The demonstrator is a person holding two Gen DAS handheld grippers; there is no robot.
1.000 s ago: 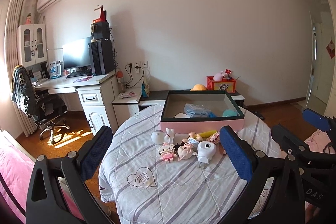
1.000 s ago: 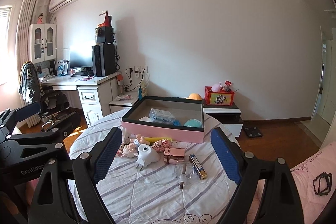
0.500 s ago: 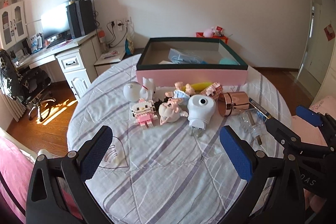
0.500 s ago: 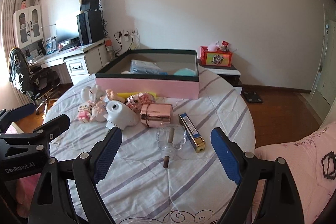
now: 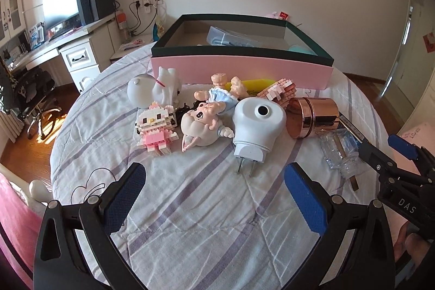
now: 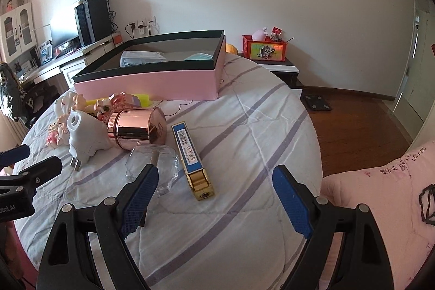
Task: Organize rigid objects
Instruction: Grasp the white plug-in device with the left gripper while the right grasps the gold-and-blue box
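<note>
Blue-padded jaws of the left gripper (image 5: 214,197) stand wide apart with nothing between them, hovering over a bare stretch of the striped cloth that covers the round surface (image 5: 190,222). The right gripper (image 6: 214,197) is likewise spread wide and empty; its left pad hangs just in front of a clear glass piece (image 6: 152,165), though whether it touches cannot be told.

Just beyond the left gripper lies a white plug-in device (image 5: 257,124), prongs pointing toward the camera. To its left lie a big-headed pink-haired doll (image 5: 202,124) and a pink block-built cat figure (image 5: 155,127). To its right a rose-gold cylinder (image 5: 312,117) lies on its side, near the clear glass piece. In the right wrist view a blue and gold slim box (image 6: 191,156) lies lengthwise just right of the glass piece, its gold end nearest the camera.

Farther back sit a white round lamp (image 5: 140,94), a white rabbit figure (image 5: 168,86), a small blue-dressed doll (image 5: 223,97), a yellow item (image 5: 255,84) and a pink brick model (image 5: 277,91), all crowded together.

Behind them, at the far edge of the surface, stands an open pink box (image 5: 242,68) with a dark green rim, holding a clear plastic packet (image 5: 231,38) and a teal item (image 5: 301,48).
</note>
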